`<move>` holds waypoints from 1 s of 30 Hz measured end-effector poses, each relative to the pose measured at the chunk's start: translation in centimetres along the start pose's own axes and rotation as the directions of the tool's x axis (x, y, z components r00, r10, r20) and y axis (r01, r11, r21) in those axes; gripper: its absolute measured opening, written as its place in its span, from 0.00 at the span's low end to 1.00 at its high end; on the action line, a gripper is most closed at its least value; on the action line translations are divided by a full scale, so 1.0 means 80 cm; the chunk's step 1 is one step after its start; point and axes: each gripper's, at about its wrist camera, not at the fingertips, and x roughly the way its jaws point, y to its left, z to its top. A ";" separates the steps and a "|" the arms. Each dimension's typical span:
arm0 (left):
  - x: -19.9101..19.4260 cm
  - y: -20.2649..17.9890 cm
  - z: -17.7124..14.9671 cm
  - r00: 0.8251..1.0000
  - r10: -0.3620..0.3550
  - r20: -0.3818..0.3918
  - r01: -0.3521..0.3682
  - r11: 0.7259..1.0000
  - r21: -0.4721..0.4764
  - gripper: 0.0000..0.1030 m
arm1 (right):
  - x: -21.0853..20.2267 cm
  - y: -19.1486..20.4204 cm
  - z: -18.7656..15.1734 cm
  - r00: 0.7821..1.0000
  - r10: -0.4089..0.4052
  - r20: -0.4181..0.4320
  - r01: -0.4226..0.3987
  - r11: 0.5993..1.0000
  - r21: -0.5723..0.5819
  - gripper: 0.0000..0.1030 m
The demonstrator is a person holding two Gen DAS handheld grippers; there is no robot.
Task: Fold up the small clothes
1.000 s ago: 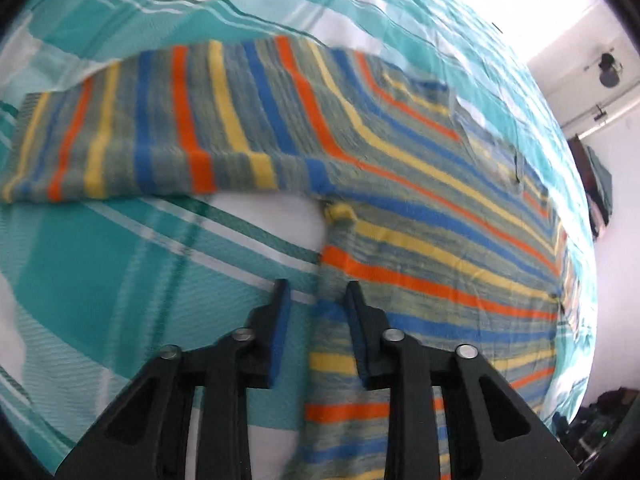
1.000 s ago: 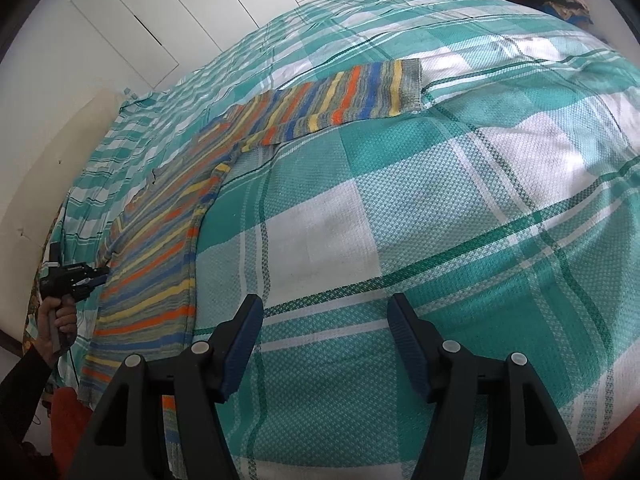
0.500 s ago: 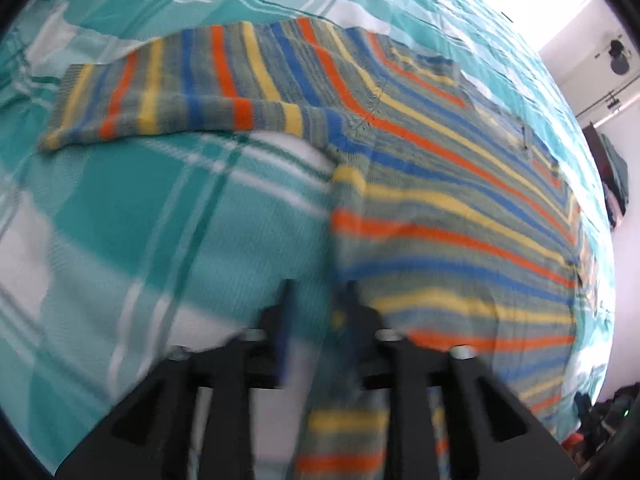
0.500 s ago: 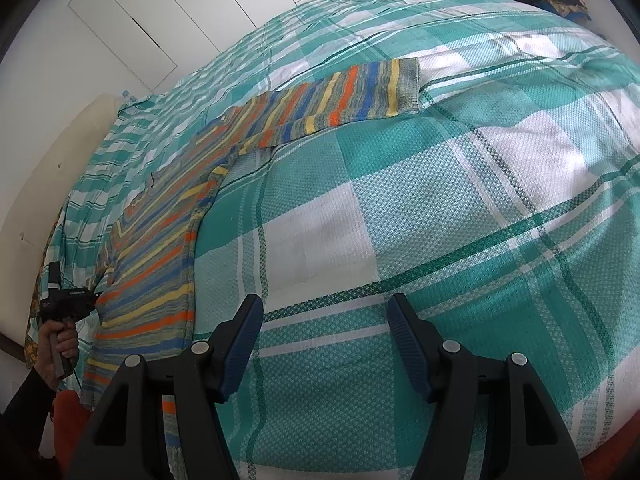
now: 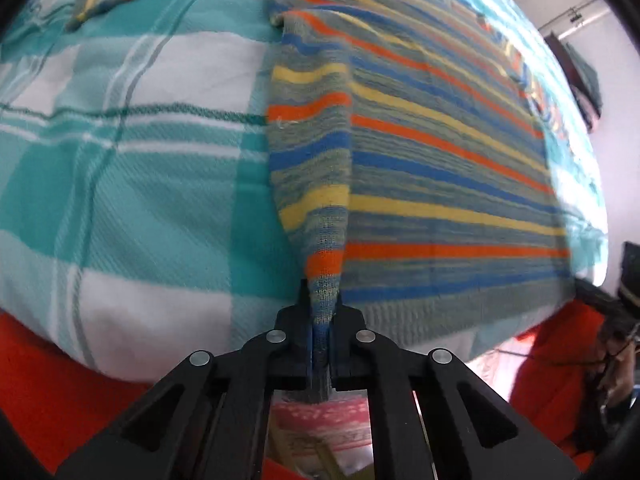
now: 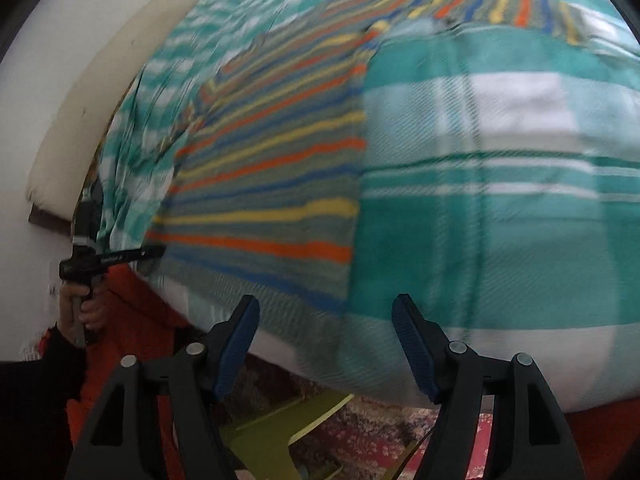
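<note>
A striped knitted sweater point(image 5: 440, 136), banded in grey-green, blue, orange and yellow, is spread on a bed covered by a teal and white plaid bedspread point(image 5: 132, 168). Its hem lies at the near edge of the bed, and one sleeve point(image 6: 492, 2) is stretched out sideways across the far part of the cover. A narrow fold of the sweater's side edge is drawn up toward the left wrist camera and is pinched between the closed jaws of the left gripper point(image 5: 320, 340), which are clenched on the knit. The right gripper point(image 6: 326, 348) is held above the near edge of the bed with its blue-padded jaws apart; nothing is between them, and they have just been closing a little.

In the right wrist view the left gripper is seen from the side at the far left, its handle grasped by a hand point(image 6: 82, 308) with a dark sleeve below it. Beneath the bedspread an orange-red sheet or mattress side point(image 5: 52, 392) is exposed. Below the bed edge a patterned red rug point(image 6: 380, 440) and a yellow-green object point(image 6: 272, 436) of unclear kind are visible. A white wall point(image 6: 36, 92) and a pale headboard-like panel point(image 6: 92, 100) are seen behind the bed.

The right wrist view is heavily motion-blurred, so fine detail of the sweater and cover is lost there. The dark objects at the right rim of the left wrist view cannot be made out.
</note>
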 end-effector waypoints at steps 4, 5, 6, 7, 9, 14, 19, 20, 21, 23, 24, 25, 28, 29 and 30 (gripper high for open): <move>-0.031 -0.003 -0.015 0.999 -0.038 -0.017 0.039 0.999 0.020 0.04 | -0.001 0.014 -0.006 0.999 -0.006 -0.043 0.005 1.000 -0.021 0.06; -0.032 -0.003 -0.016 0.999 -0.020 -0.028 0.021 0.999 0.033 0.05 | -0.012 0.016 -0.006 0.999 0.003 -0.033 -0.004 1.000 -0.021 0.06; -0.028 -0.003 -0.016 0.999 0.017 -0.040 -0.015 0.999 0.046 0.12 | -0.023 0.016 -0.007 1.000 -0.001 -0.019 0.001 1.000 -0.017 0.06; -0.019 -0.003 -0.015 0.994 0.095 -0.061 -0.091 0.994 0.063 0.18 | -0.028 0.014 -0.007 1.000 -0.009 -0.017 0.009 1.000 -0.008 0.06; -0.007 -0.005 -0.015 0.982 0.171 -0.076 -0.165 0.983 0.083 0.28 | -0.025 0.003 -0.006 0.997 -0.071 -0.040 0.071 0.997 0.010 0.06; -0.043 0.015 -0.020 0.978 0.207 0.000 -0.207 0.978 -0.019 0.54 | -0.006 -0.009 -0.009 0.990 -0.108 -0.086 0.111 0.993 0.030 0.06; -0.094 0.031 -0.021 0.931 0.339 0.137 -0.322 0.937 -0.132 0.61 | -0.013 -0.008 -0.010 0.989 -0.125 -0.081 0.129 0.991 0.039 0.08; -0.098 0.030 -0.019 0.933 0.326 0.152 -0.307 0.942 -0.135 0.63 | -0.018 -0.010 -0.010 0.986 -0.144 -0.087 0.147 0.988 0.040 0.17; -0.099 0.027 -0.017 0.936 0.312 0.163 -0.294 0.947 -0.126 0.66 | -0.023 -0.012 -0.011 0.984 -0.160 -0.084 0.163 0.986 0.038 0.23; -0.083 0.020 -0.012 0.939 0.309 0.153 -0.299 0.951 -0.081 0.66 | -0.040 -0.011 -0.012 0.979 -0.200 -0.047 0.201 0.979 0.016 0.31; -0.069 0.020 -0.008 0.943 0.302 0.140 -0.295 0.953 -0.068 0.56 | -0.049 -0.009 -0.012 0.975 -0.219 -0.025 0.219 0.976 0.002 0.31; -0.048 0.025 -0.004 0.958 0.270 0.101 -0.263 0.962 -0.078 0.32 | -0.056 -0.006 -0.011 0.975 -0.224 -0.004 0.224 0.975 -0.005 0.31; -0.028 0.025 0.005 0.980 0.178 0.087 -0.171 0.982 -0.082 0.25 | -0.073 0.002 -0.010 0.980 -0.191 0.063 0.191 0.982 0.004 0.31; -0.028 0.017 0.004 0.977 0.189 0.096 -0.184 0.981 -0.057 0.27 | -0.075 0.005 -0.010 0.980 -0.187 0.073 0.188 0.982 0.003 0.31; -0.032 0.003 0.002 0.975 0.192 0.115 -0.191 0.981 -0.011 0.32 | -0.077 0.010 -0.010 0.979 -0.187 0.083 0.188 0.982 -0.006 0.31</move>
